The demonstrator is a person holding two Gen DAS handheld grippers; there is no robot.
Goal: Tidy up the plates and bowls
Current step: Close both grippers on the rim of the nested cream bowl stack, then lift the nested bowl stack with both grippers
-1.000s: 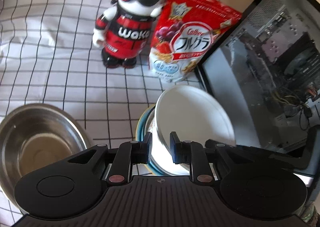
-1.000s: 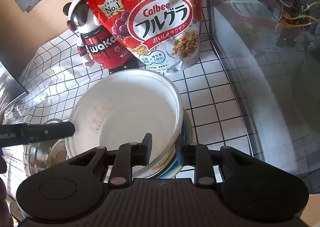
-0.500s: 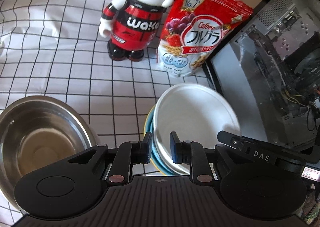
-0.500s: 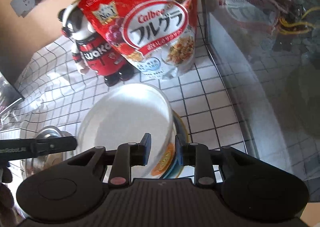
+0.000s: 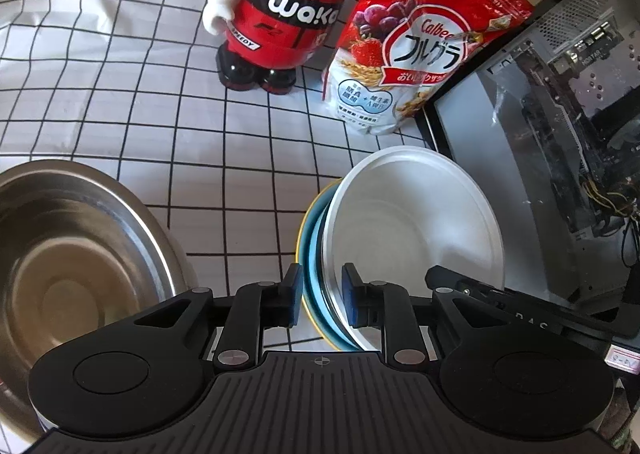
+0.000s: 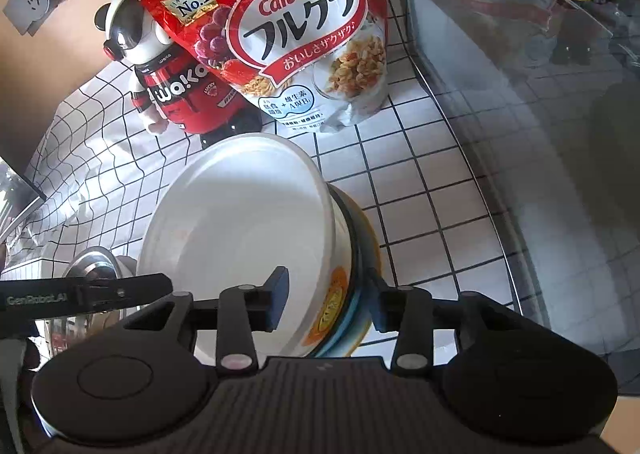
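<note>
White bowl [image 5: 412, 230] sits nested on a blue plate [image 5: 316, 254] with a yellow rim, on the checked tablecloth [image 5: 120, 93] covering the tabletop. Stack lies right of centre in the left wrist view, close beside a glass-sided computer case [image 5: 560, 133] at right.

Left tongs [image 5: 320, 302]: narrow gap, jaws have just been opening. The near-left rim of the bowl and the plate's edge stand between the blue pads [image 5: 294, 296]; pads appear slightly clear of both, not pressing.

Right tongs [image 6: 326, 302]: jaws have just been opening, now moderately wide. They straddle the bowl's near-right wall, left pad inside the bowl, right pad outside beside the plate's edge. Neither pad seems to touch. Orange print shows on the bowl's outer wall in the right wrist view.

Stainless steel bowl [image 5: 68, 274] stands at near left, apart from the stack, upright.

Far side: a red-and-black panda-like figurine [image 5: 276, 13] marked "wako", upright; just right of it a red Calbee granola bag [image 5: 416, 45], leaning against the case. A grey wall socket [image 6: 36, 1] shows at far left in the right wrist view.
</note>
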